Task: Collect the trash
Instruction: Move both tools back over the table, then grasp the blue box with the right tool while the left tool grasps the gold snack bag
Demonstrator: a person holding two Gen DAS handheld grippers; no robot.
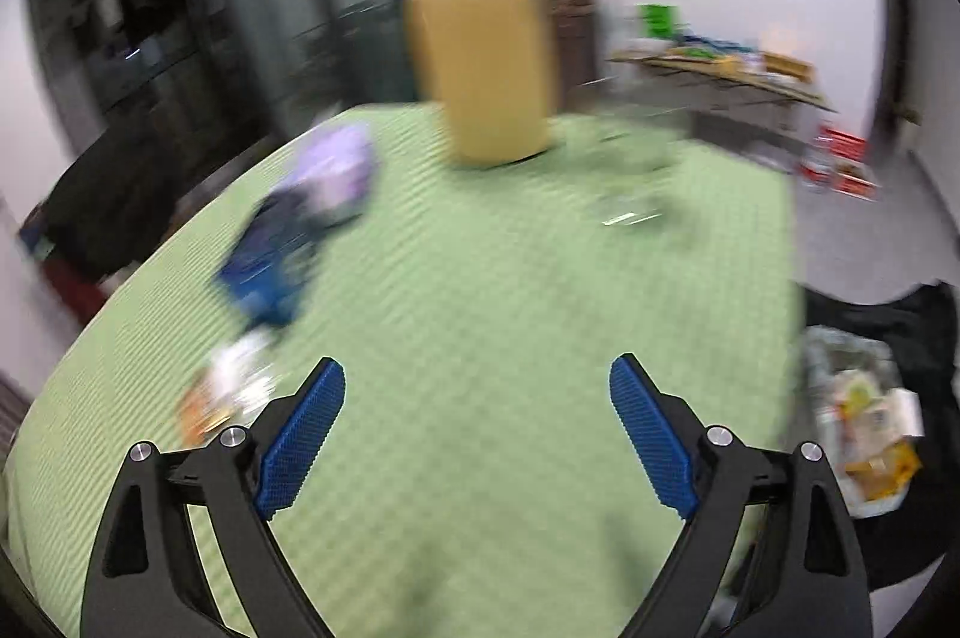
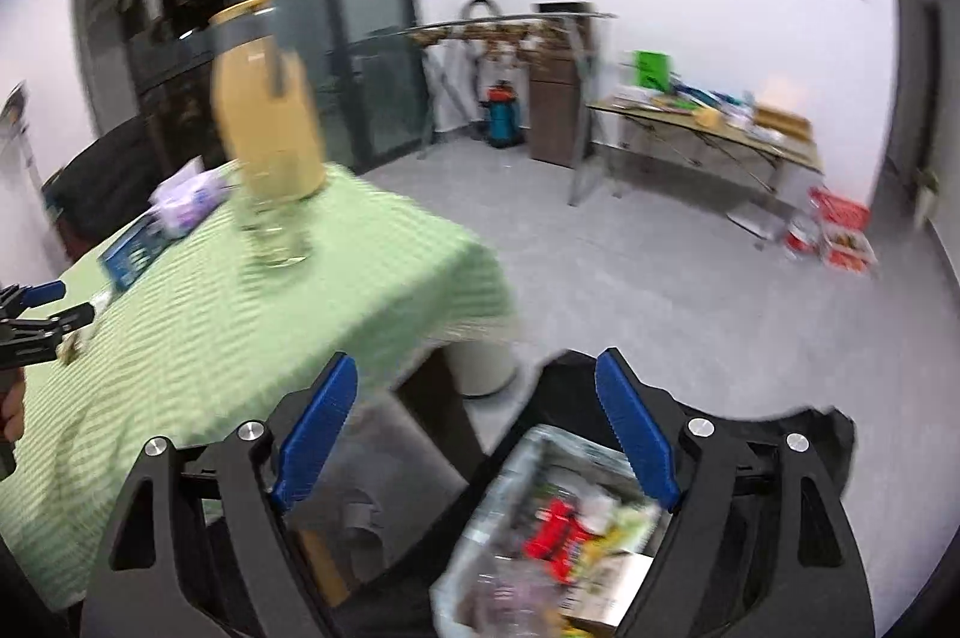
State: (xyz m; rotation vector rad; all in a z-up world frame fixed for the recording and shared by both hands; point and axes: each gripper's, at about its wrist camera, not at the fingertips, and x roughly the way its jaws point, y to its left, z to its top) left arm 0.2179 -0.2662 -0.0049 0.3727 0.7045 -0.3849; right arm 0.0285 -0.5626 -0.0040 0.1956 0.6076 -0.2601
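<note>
Your left claw point(image 1: 477, 425), wide open, empty, over green striped tabletop point(image 1: 480, 278); right claw point(image 2: 477, 434), open, empty, above black-lined trash bin point(image 2: 540, 518), lower frame, likely for dropping

No text, label or number is legible on anything in either view; motion blur smears all packaging.

My fingers point(image 1: 300, 440) wear ribbed blue pads on matt black plastic with shiny metal screws. The green tablecloth point(image 1: 480, 308) is woven, ridged cloth. Glossy crinkled wrappers point(image 2: 558, 524) fill the black trash bag point(image 2: 810, 434).
</note>
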